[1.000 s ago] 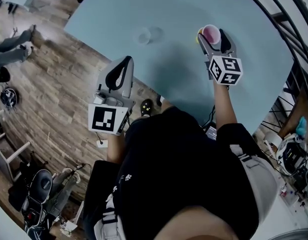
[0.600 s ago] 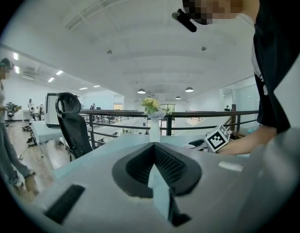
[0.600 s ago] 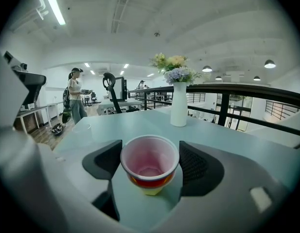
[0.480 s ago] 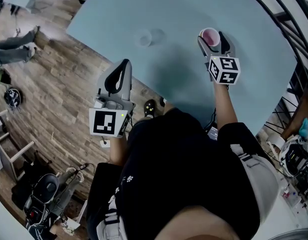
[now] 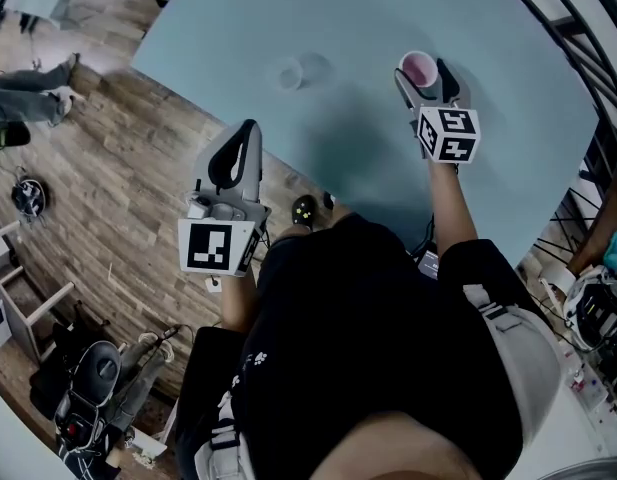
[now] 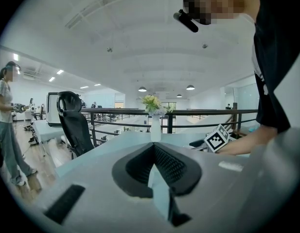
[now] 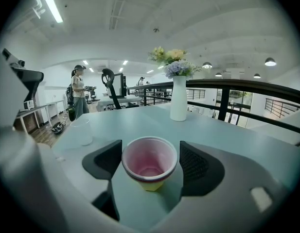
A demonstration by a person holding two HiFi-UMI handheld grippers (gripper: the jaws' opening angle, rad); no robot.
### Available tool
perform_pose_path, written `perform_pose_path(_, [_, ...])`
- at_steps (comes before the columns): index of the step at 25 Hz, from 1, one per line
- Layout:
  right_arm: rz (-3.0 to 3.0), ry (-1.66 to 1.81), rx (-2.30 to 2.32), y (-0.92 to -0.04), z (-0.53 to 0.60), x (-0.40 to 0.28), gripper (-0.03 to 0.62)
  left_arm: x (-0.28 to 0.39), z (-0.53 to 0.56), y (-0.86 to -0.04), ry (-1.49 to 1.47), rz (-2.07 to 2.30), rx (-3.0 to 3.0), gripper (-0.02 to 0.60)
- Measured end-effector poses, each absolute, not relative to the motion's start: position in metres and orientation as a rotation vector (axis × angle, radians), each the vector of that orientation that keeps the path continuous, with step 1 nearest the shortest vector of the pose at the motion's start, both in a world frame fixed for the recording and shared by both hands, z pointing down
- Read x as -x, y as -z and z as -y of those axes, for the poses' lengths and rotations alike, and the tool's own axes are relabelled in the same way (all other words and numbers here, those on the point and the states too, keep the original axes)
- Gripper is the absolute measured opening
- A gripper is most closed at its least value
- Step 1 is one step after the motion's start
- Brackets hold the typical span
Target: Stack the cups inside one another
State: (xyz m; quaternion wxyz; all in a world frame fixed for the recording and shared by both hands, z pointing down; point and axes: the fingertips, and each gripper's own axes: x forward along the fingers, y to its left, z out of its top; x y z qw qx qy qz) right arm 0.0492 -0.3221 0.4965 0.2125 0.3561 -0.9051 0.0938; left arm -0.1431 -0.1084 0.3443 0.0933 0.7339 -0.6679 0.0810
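On the pale blue round table [image 5: 368, 28]: right gripper [image 5: 424, 76] jaws apart round the pink plastic cup [image 7: 150, 159] nested in a yellow cup [image 7: 150, 183] — likely poised to clamp; clear plastic cup [image 5: 289, 73] well apart; left gripper [image 5: 246, 138] closed, empty, parked off-edge.

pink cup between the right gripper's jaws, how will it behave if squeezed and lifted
The pink cup looks thin-walled, so a hard squeeze would probably dent it. It is empty, so likely light. It narrows toward its base, so a push from the right gripper may tip it.
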Motion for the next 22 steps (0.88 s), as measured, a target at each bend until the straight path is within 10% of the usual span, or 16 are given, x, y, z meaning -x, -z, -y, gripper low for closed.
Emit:
perform_pose_path(12, [2.656, -0.312, -0.979, -0.468, 0.313, -0.041, 0.376, 0.144, 0.123, -0.362, -0.232, 1.940, -2.194, -0.008])
perform_pose_path(22, [2.843, -0.187, -1.107, -0.398, 0.280, -0.055, 0.173, 0.138, 0.151, -0.361, -0.193, 1.855, -2.292, -0.008])
